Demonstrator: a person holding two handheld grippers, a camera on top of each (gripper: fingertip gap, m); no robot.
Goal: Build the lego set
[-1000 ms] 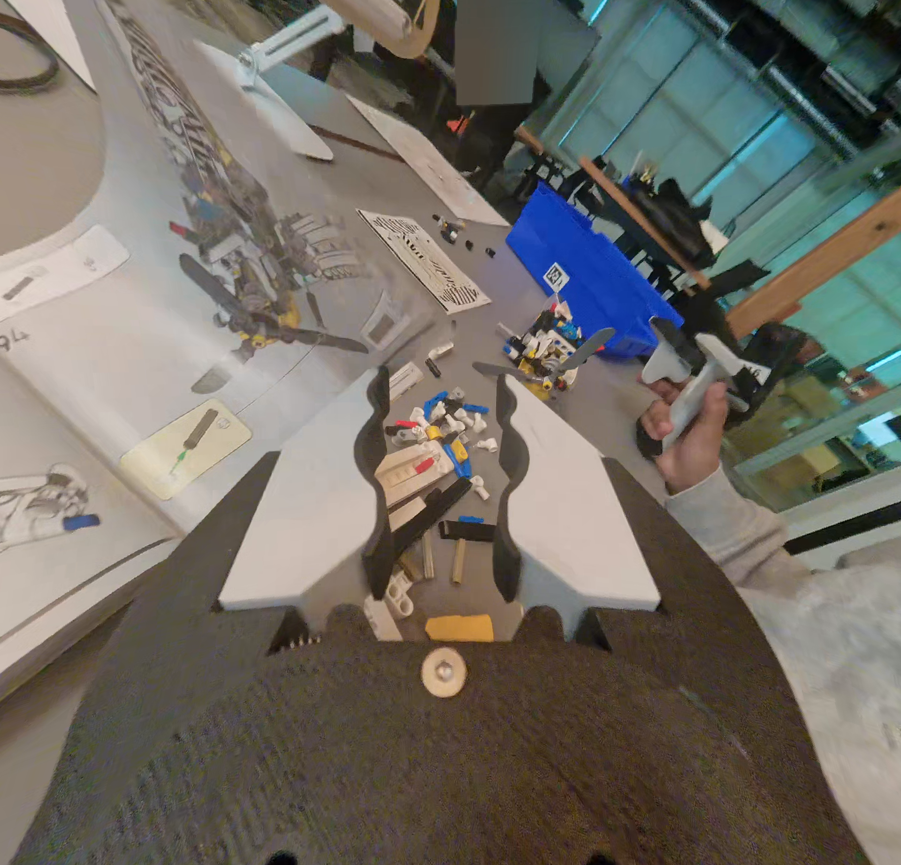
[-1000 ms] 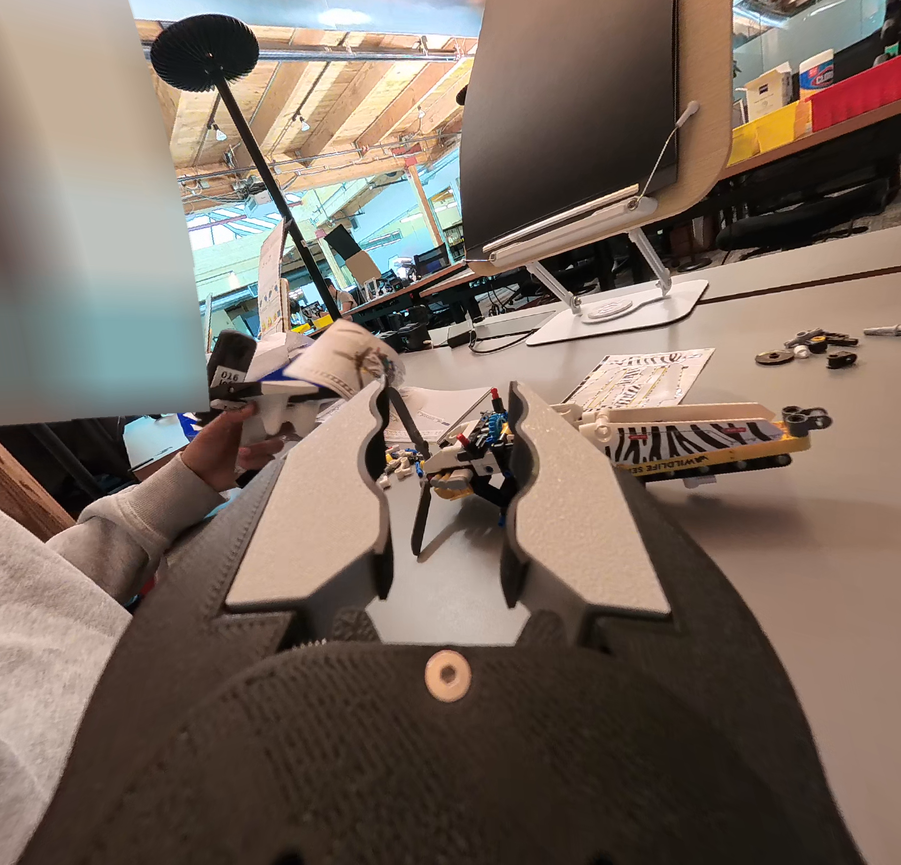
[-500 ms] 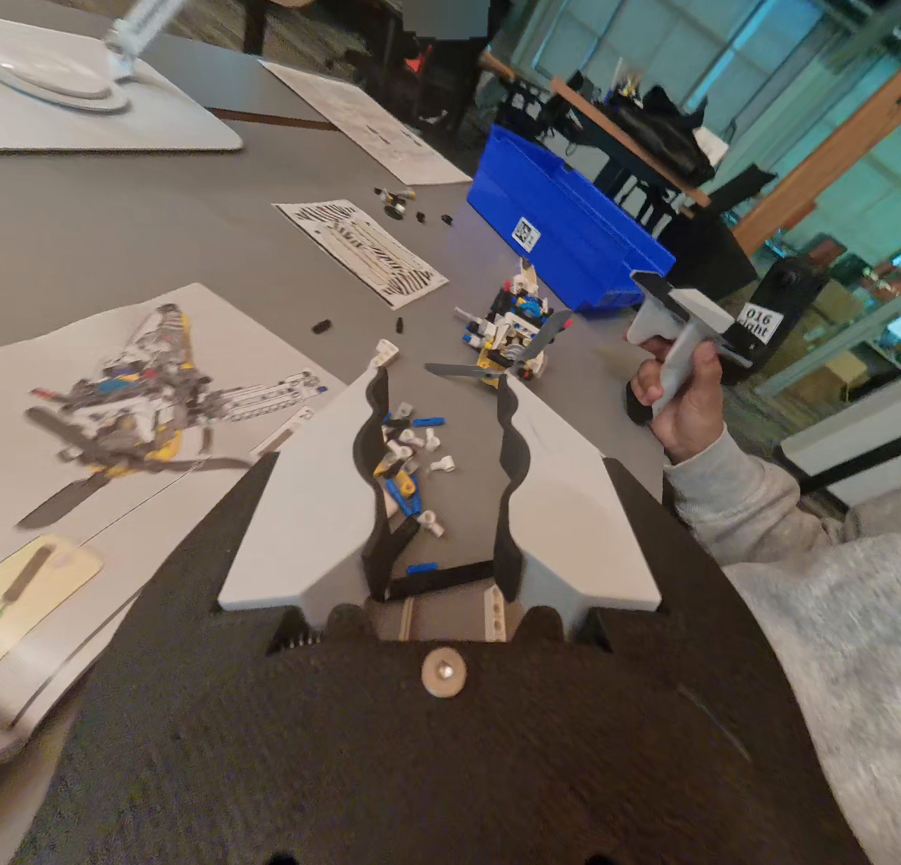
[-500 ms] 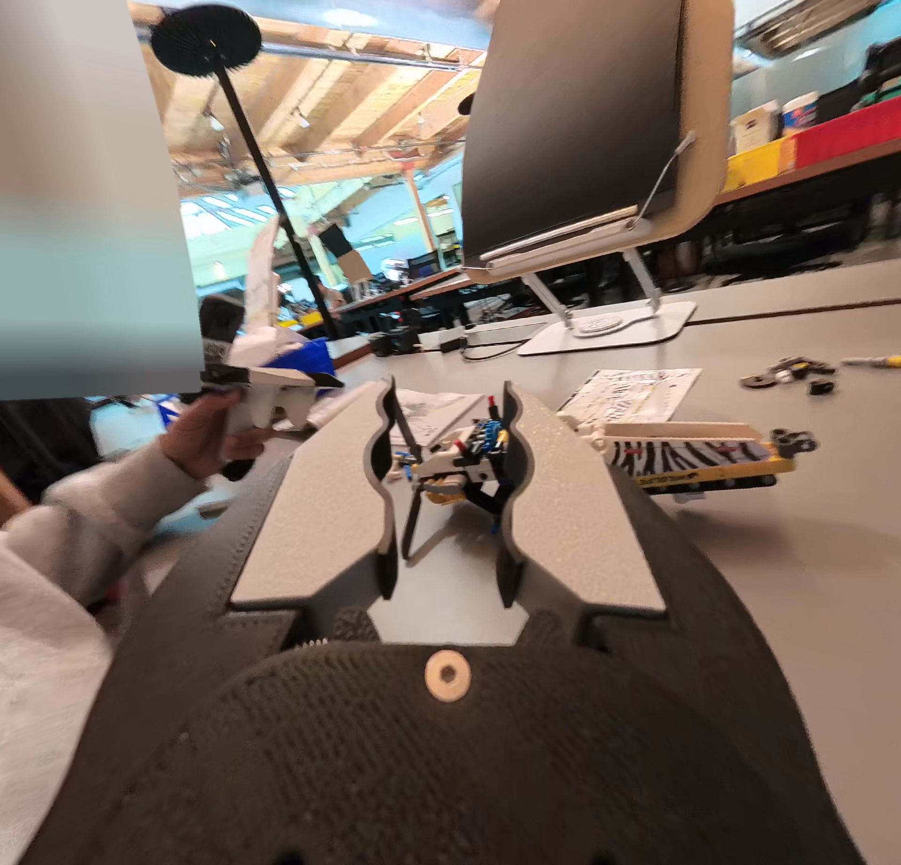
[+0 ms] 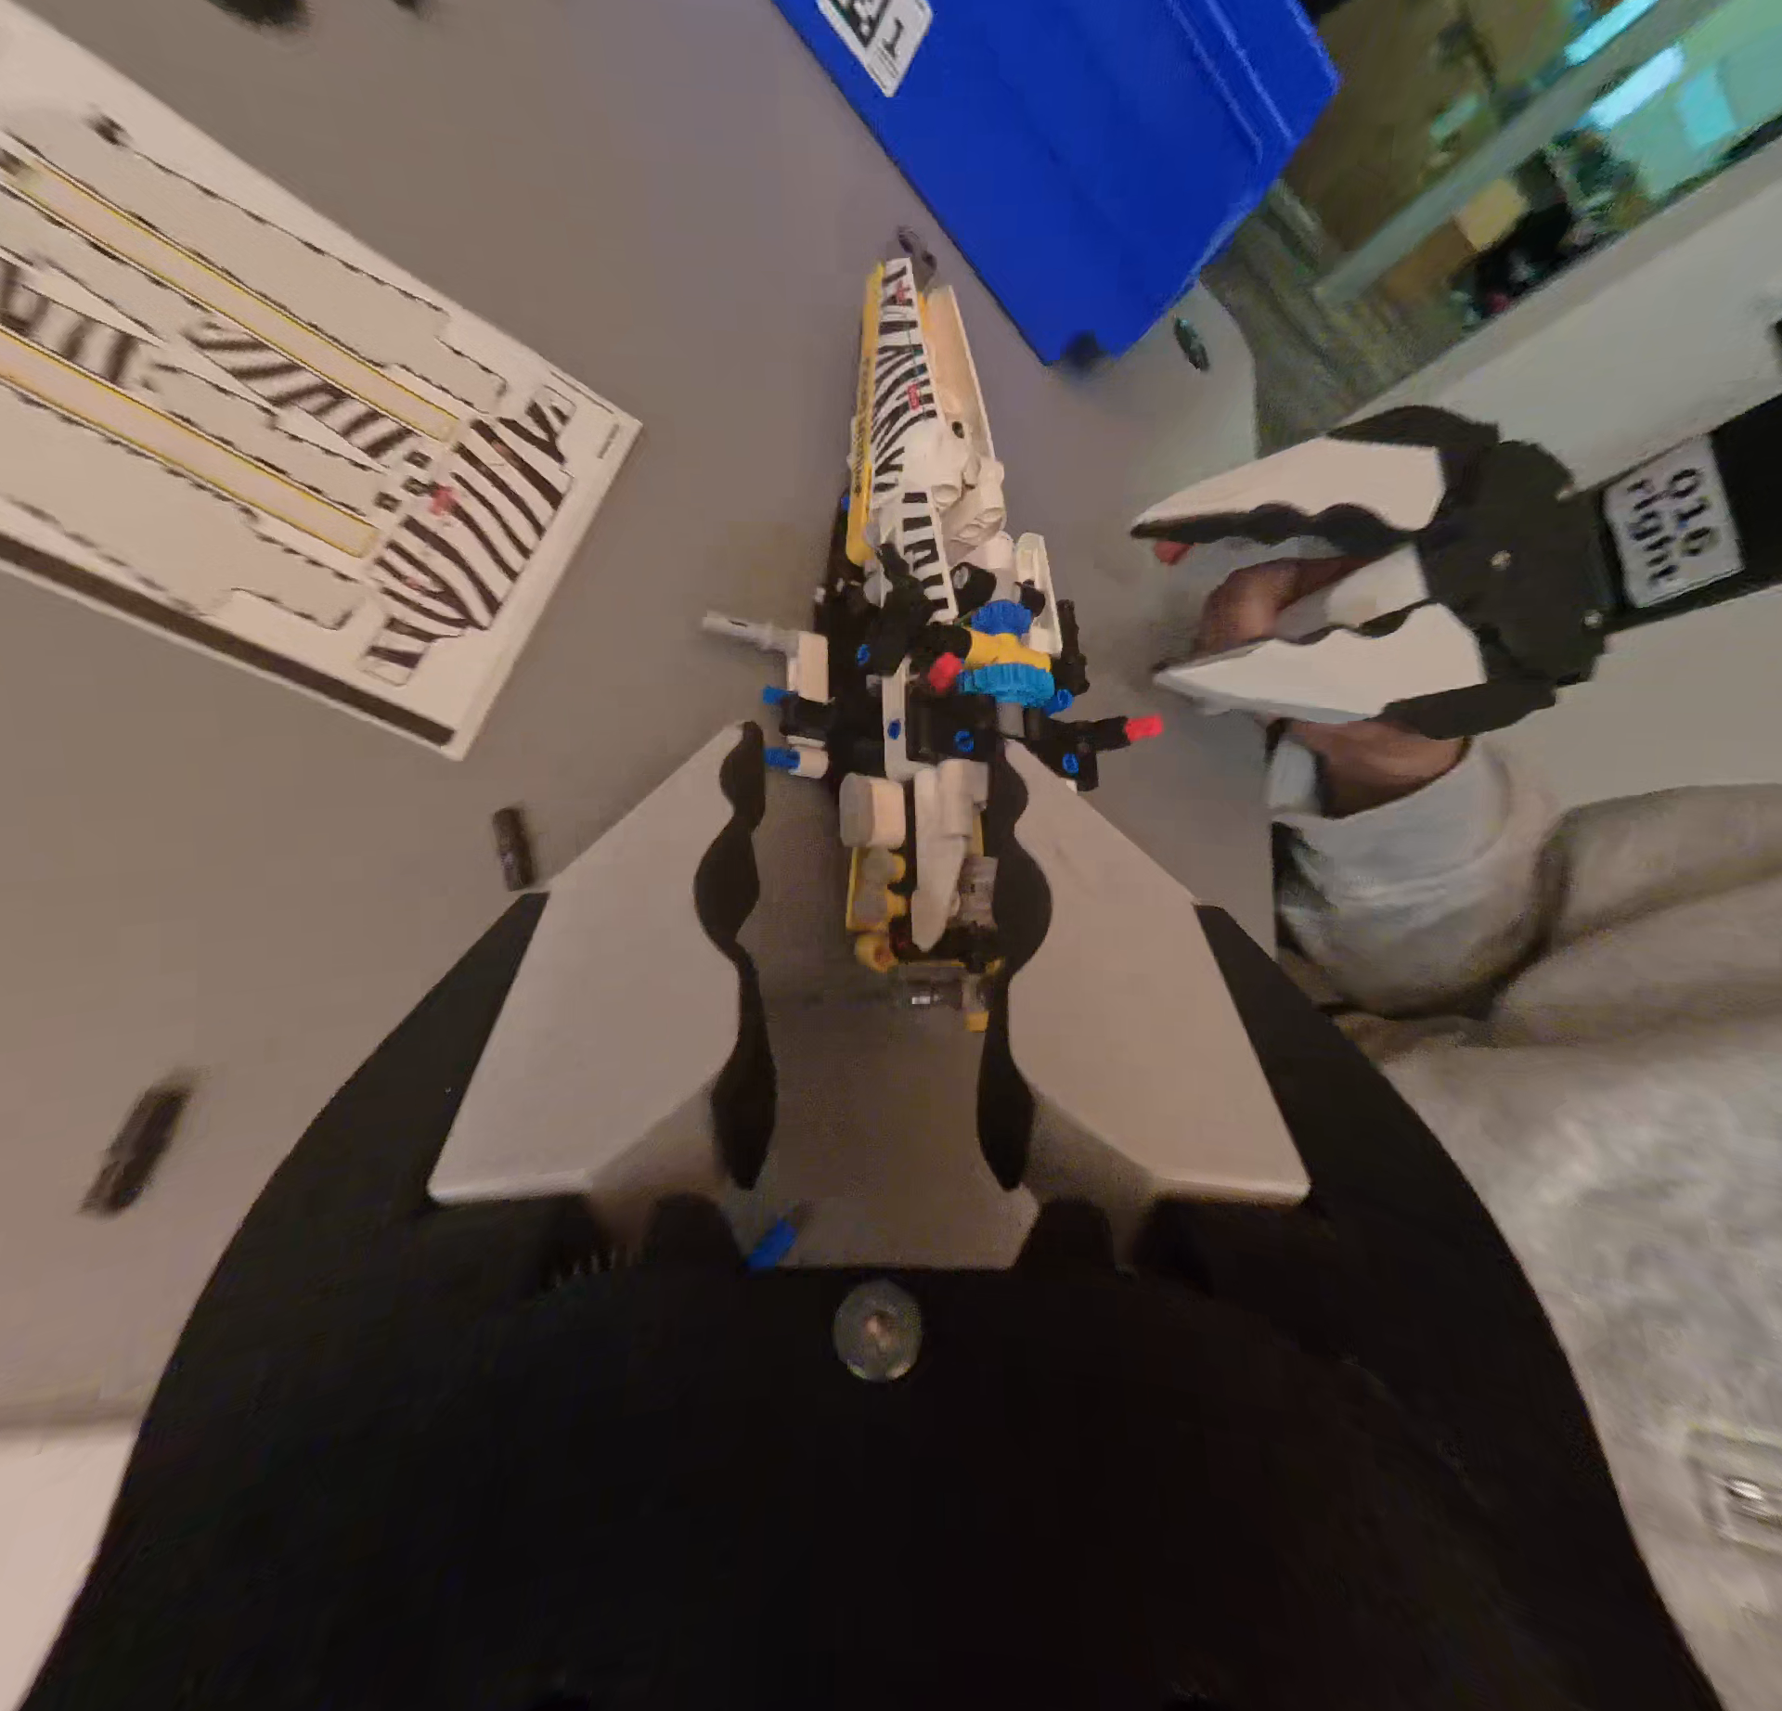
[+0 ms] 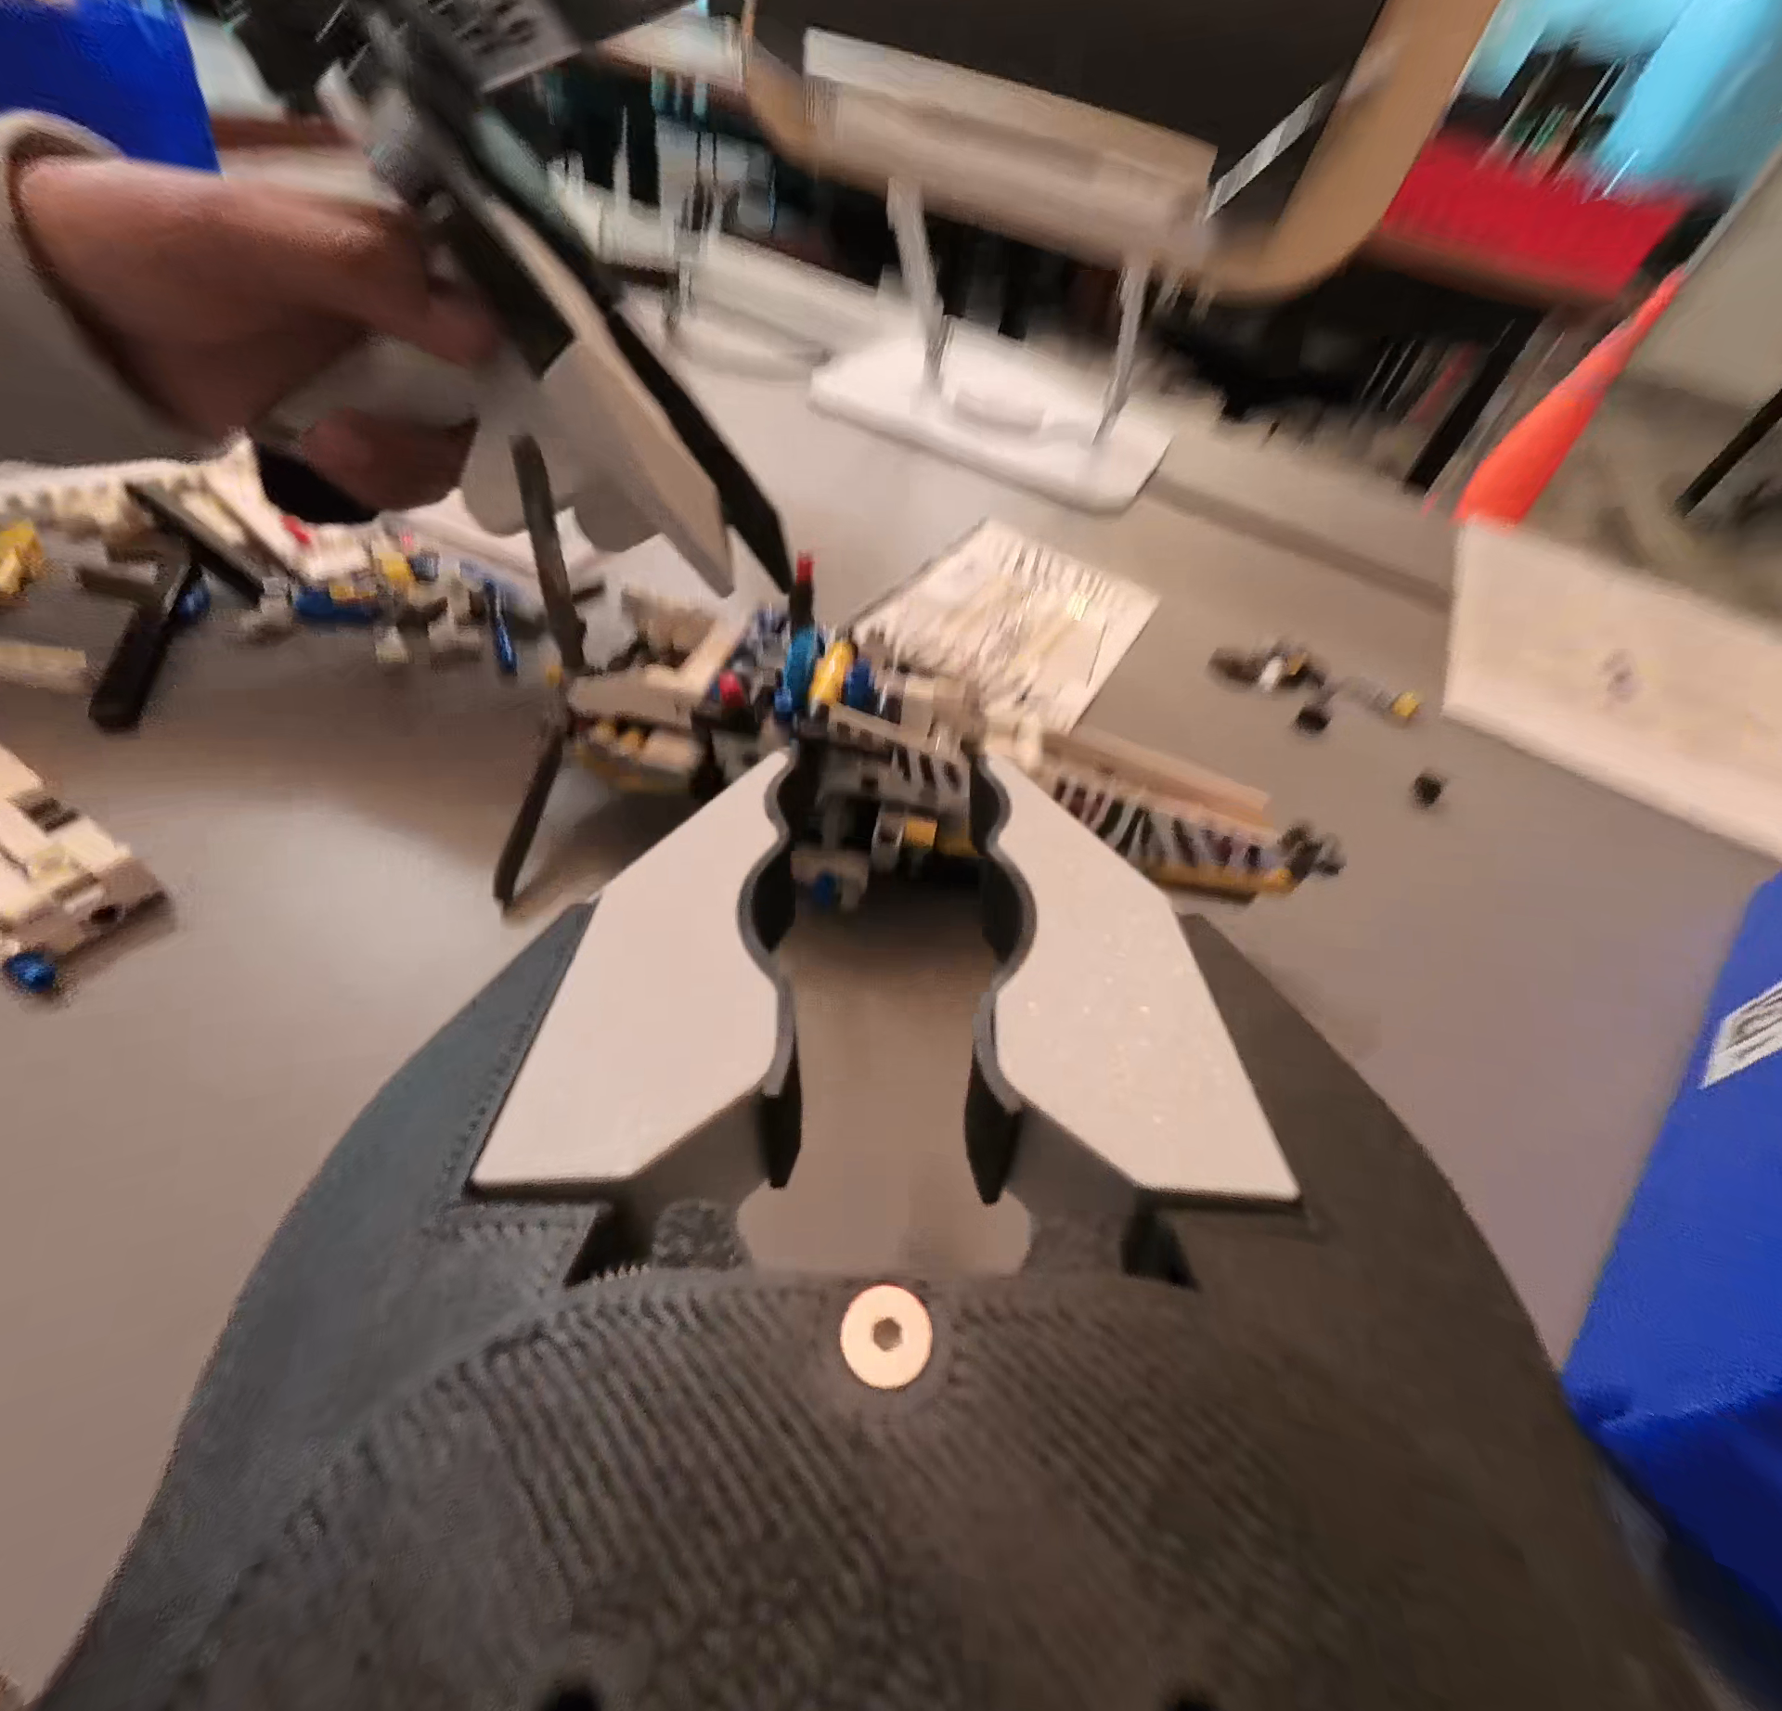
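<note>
The partly built Lego plane (image 5: 916, 652), white and yellow with zebra-striped stickers and blue gears, lies on the grey table. My left gripper (image 5: 877, 759) is open just above it, with the plane's nose between its fingers. My right gripper (image 5: 1157, 604) is open and empty, a short way to the right of the plane's gear section. In the blurred right wrist view the plane (image 6: 820, 691) sits just beyond my right gripper (image 6: 887, 778). There the left gripper (image 6: 747, 546) comes down from the upper left, with its tips close over the plane's top. A black propeller (image 6: 540, 778) sticks out at the plane's front.
A zebra sticker sheet (image 5: 289, 431) lies left of the plane and a blue bin (image 5: 1061, 103) stands behind it. Loose Lego parts (image 6: 386, 604) and a white sub-assembly (image 6: 58, 874) lie to the left. Small black pieces (image 5: 511, 845) are scattered. A monitor stand (image 6: 993, 411) is at the back.
My left gripper has swung from over the instruction book and loose parts to above the plane. My right gripper has moved closer to the plane and turned. Both have stayed open.
</note>
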